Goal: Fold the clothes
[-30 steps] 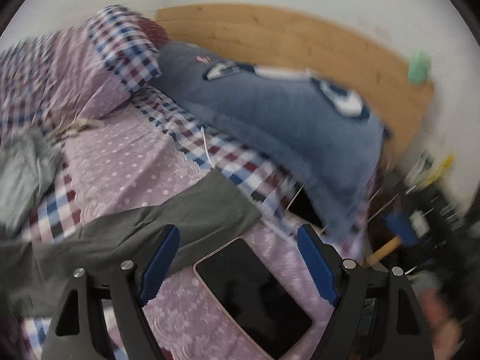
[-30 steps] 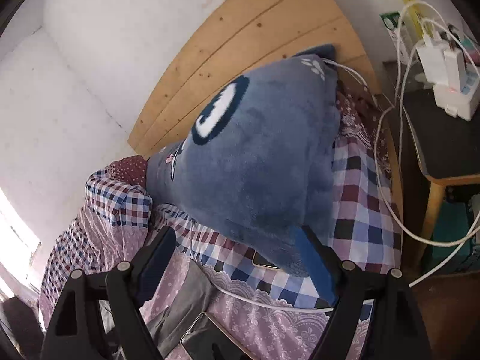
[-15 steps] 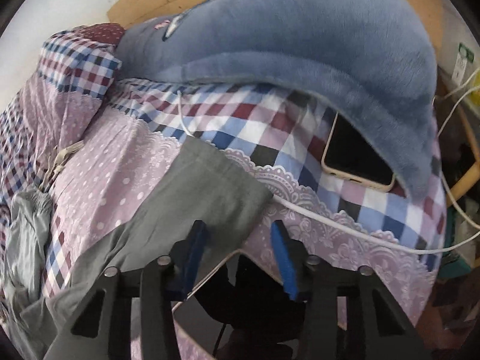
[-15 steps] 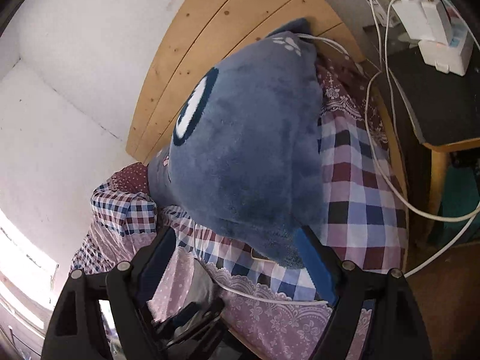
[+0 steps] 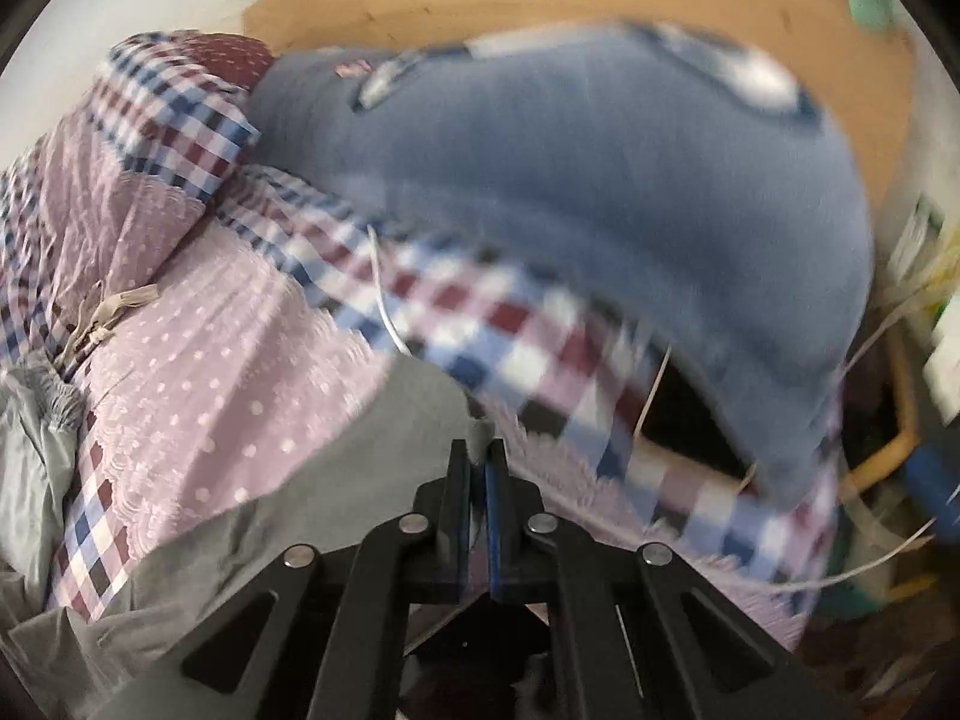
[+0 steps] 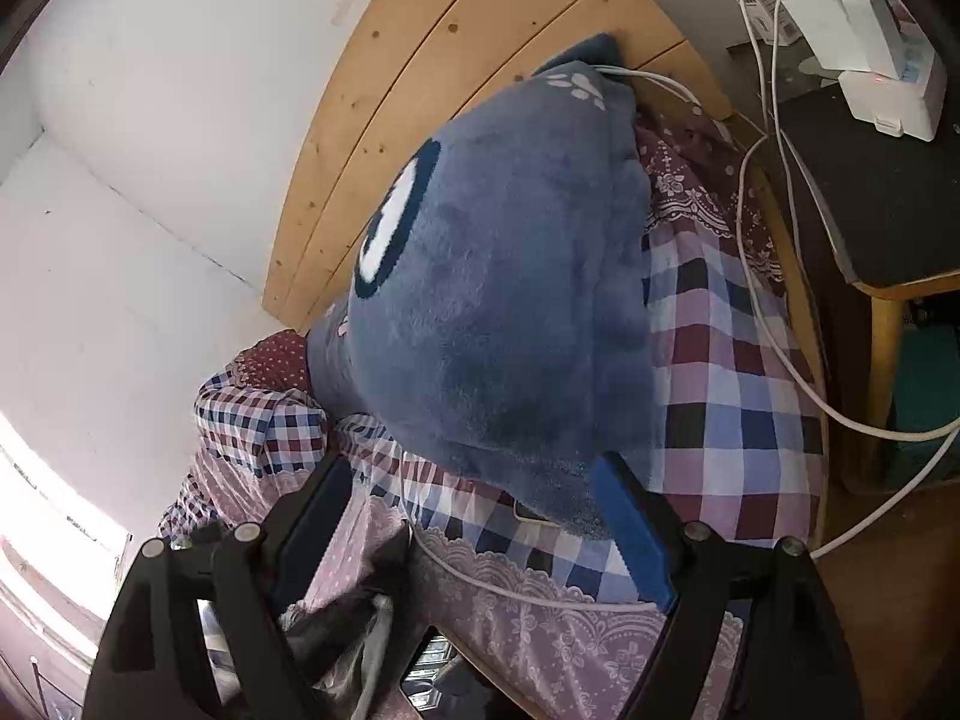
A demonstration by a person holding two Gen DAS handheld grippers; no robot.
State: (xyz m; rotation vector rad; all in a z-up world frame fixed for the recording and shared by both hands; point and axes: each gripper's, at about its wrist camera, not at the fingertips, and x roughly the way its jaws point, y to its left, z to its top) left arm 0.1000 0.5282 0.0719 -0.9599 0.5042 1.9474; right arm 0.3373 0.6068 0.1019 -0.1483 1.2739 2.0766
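A dark grey garment (image 5: 336, 480) lies spread on the pink dotted and checked bedspread (image 5: 228, 360). My left gripper (image 5: 477, 456) sits at the garment's far corner, its jaws closing to a near touch with the cloth edge pinched between the blue pads. The picture is blurred there. In the right wrist view the same grey garment (image 6: 360, 612) shows low between the fingers. My right gripper (image 6: 471, 462) hangs open above the bed with nothing between its fingers, pointing at a big blue plush pillow (image 6: 510, 300). A second, lighter grey garment (image 5: 30, 450) is bunched at the left edge.
The blue plush pillow (image 5: 600, 210) leans on the wooden headboard (image 6: 420, 90). A phone (image 6: 531, 513) peeks from under it. A white cable (image 6: 510, 588) crosses the bedspread. A tablet (image 6: 429, 666) lies near the garment. A side table (image 6: 870, 210) with chargers stands right of the bed.
The left gripper went from wide open to shut while moving forward past the tablet to the grey garment's corner. The right gripper rolled a little and stayed open.
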